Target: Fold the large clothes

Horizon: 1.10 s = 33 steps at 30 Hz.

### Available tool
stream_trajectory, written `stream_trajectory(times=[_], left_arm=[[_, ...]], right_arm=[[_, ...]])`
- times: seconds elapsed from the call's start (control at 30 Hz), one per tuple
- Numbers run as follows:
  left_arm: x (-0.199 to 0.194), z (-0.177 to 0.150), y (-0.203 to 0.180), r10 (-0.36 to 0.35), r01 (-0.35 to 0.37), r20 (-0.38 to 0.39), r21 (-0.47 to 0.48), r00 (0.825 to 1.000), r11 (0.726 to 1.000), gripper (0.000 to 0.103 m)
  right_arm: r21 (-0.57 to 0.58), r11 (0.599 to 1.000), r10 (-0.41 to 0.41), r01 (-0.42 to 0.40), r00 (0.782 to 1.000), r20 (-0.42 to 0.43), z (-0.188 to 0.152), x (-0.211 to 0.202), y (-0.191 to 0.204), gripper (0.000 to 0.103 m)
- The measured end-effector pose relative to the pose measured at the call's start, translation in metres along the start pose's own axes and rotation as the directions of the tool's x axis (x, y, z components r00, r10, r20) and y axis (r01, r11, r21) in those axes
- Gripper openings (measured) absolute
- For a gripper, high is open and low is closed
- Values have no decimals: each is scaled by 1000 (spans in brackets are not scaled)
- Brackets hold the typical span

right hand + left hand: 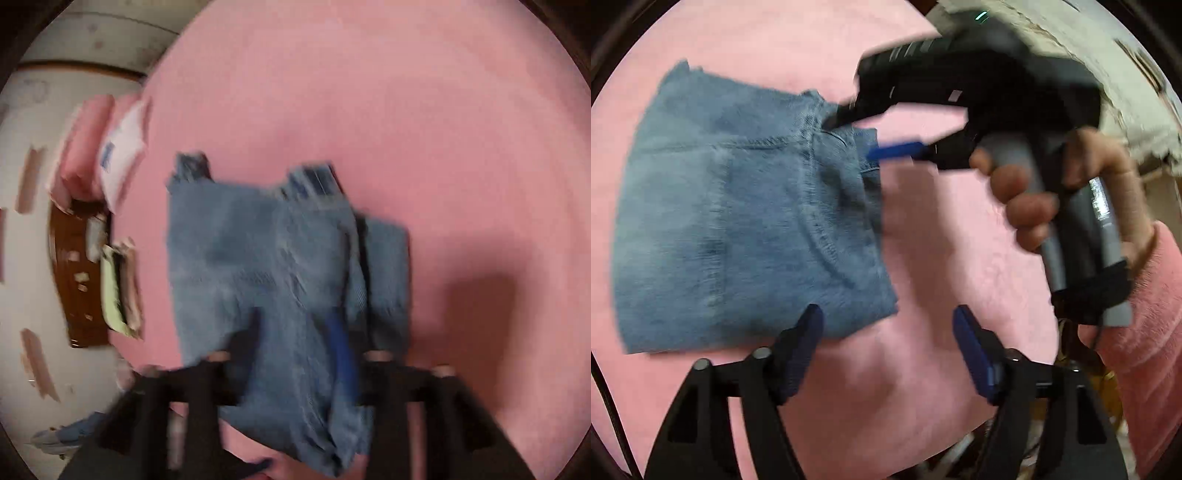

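Folded blue jeans (746,221) lie on a pink bed sheet (923,240). In the left wrist view my left gripper (888,349) is open and empty, just above the sheet at the jeans' near right corner. My right gripper (857,138) reaches in from the right; its jaws stand apart around the jeans' upper right edge. In the right wrist view the jeans (266,266) lie between my right gripper's fingers (299,339), with denim draped over the blue pad. That view is blurred.
The pink sheet (406,110) spreads wide around the jeans. A pink pillow (85,147) and a white item (123,155) lie at the bed's left edge, beside a brown wooden board (74,280). A pale wall (1126,74) stands behind the right hand.
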<state>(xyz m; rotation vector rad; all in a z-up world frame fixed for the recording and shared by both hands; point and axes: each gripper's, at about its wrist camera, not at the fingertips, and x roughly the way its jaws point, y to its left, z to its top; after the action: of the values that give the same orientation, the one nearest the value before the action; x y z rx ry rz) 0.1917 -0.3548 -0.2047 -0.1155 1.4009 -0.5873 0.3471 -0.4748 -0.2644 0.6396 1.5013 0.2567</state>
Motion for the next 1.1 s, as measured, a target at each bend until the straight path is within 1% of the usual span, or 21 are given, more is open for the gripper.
stream_trajectory(times=[0.07,0.13,0.27,0.3,0.33,0.37,0.4,0.43,0.47,0.53,0.6,0.67,0.73,0.8,0.83,0.9,0.93,1.0,1.03,1.07,1.1], left_arm=[[-19,-8,8,54,-54,6,16,999,998,78],[-35,-14,21,119,-119,12,1,993,993,78],[-59,-9,55,226,-223,38,-74,973,972,78],[-64,-8,64,246,-241,43,-98,968,966,78],[-68,-7,74,261,-254,44,-118,964,960,78],[-73,-7,87,283,-274,42,-144,958,951,78],[-76,-10,90,300,-290,41,-158,953,944,78],[-80,-8,98,330,-317,41,-181,943,931,78],[-89,-19,117,345,-331,43,-194,937,923,78],[-94,-19,129,387,-368,44,-222,921,903,78],[-95,-19,138,409,-393,24,-231,912,890,78],[-87,-17,147,399,-392,-16,-227,917,892,76],[-78,-15,156,393,-396,-59,-219,918,892,61],[-66,-10,162,392,-404,-97,-215,915,889,55],[-63,-8,165,387,-401,-106,-211,916,891,49],[-64,-5,168,373,-388,-109,-205,921,898,43],[-66,-3,169,365,-378,-98,-204,926,903,41],[-74,-6,167,348,-355,-70,-205,935,912,37],[-75,-3,170,334,-339,-60,-209,941,917,34],[-74,-1,174,326,-330,-57,-212,944,920,31],[-73,1,178,320,-324,-55,-218,946,921,23]], right_arm=[[-3,1000,-2,2,1000,-16,-16,10,1,55],[-11,1000,-14,14,999,-32,-28,19,2,55],[-75,991,-114,113,993,-16,-37,45,14,55],[-93,985,-146,145,989,-3,-38,52,14,52],[-109,979,-170,171,985,20,-40,55,16,25],[-118,971,-199,206,978,68,-44,55,18,14],[-120,974,-183,194,978,98,-48,51,20,9],[-126,977,-152,170,978,141,-54,44,21,8],[-143,976,-136,167,970,202,-62,33,24,7],[-169,964,-146,208,937,318,-80,9,32,7],[-162,959,-158,231,915,370,-94,-6,35,7],[-153,949,-197,275,898,393,-104,-10,36,7],[-131,931,-267,341,880,394,-104,5,31,7],[-94,912,-341,400,864,371,-99,28,19,7],[-78,911,-355,404,868,347,-96,36,14,9],[-57,911,-368,409,867,337,-92,42,17,12],[-54,911,-368,410,864,342,-92,39,20,13],[-45,914,-358,402,855,377,-98,24,29,20],[-35,913,-360,406,844,397,-104,15,33,28],[-16,906,-377,423,824,423,-110,7,38,31],[-3,899,-390,438,804,449,-116,0,40,31]])
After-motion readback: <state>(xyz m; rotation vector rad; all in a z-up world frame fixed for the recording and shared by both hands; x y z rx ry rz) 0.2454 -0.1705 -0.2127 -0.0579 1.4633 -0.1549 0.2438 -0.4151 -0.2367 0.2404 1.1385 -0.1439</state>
